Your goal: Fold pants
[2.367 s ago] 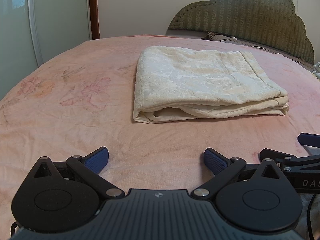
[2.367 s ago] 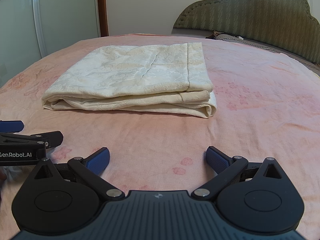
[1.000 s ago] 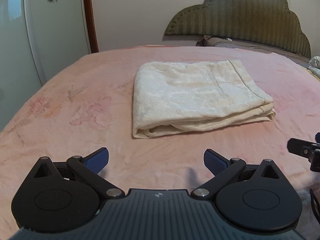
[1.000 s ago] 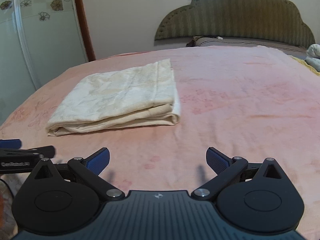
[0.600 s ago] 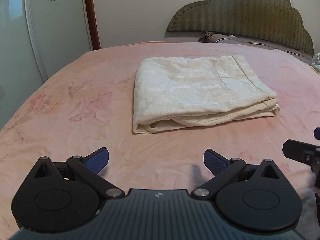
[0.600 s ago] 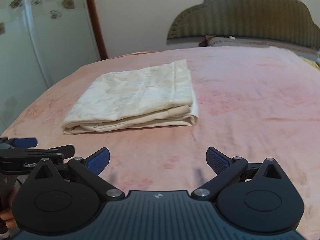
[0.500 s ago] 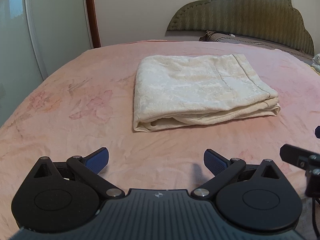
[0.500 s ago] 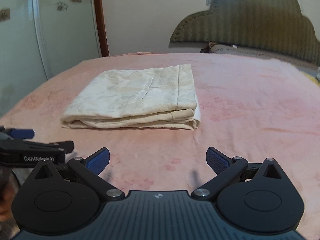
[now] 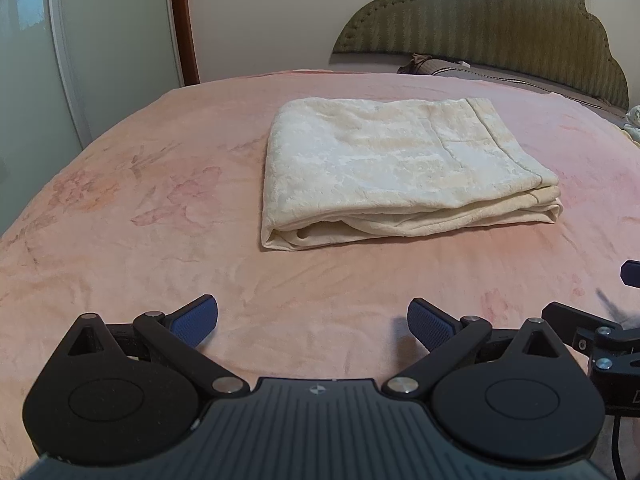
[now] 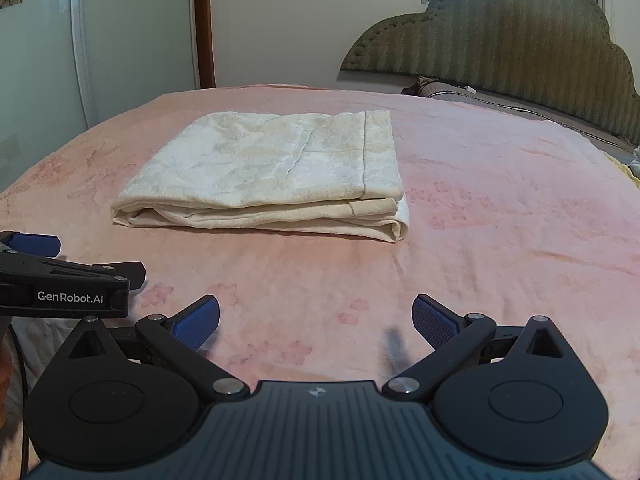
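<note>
Ahead of the left gripper (image 9: 312, 322), well beyond its blue pads, the pants (image 9: 396, 168) lie as a cream, layered rectangle on the pink bedspread (image 9: 140, 216). Both claws hang low over the bedding with jaws spread wide and nothing between them; the right gripper (image 10: 316, 320) sits just beside the left, the bundle ahead and slightly left of it. Stacked edges face the claws, so the folding looks finished and the tools are likely held clear to avoid disturbing it. Whether the hidden far edge is equally tidy cannot be told.
</note>
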### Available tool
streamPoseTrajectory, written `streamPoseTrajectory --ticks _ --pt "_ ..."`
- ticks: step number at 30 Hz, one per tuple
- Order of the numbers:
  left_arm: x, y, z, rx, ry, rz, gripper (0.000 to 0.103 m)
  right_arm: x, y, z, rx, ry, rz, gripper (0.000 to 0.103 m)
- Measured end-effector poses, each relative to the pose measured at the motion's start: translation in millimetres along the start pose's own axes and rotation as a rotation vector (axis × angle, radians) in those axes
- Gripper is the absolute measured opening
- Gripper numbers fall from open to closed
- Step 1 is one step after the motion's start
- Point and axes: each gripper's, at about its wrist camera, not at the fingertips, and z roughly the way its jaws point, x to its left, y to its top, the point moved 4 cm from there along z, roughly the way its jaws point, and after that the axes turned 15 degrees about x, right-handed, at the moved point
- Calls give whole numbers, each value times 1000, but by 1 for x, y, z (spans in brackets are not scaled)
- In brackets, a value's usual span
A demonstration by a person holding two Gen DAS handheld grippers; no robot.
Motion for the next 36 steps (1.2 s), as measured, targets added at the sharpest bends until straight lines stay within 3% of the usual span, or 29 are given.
streamPoseTrajectory --ticks 25,36 --pt "3 0 2 12 -29 -28 103 -2 -2 5 14 9 12 103" --pt "0 1 1 5 -3 -4 103 -10 -3 8 21 3 37 103"
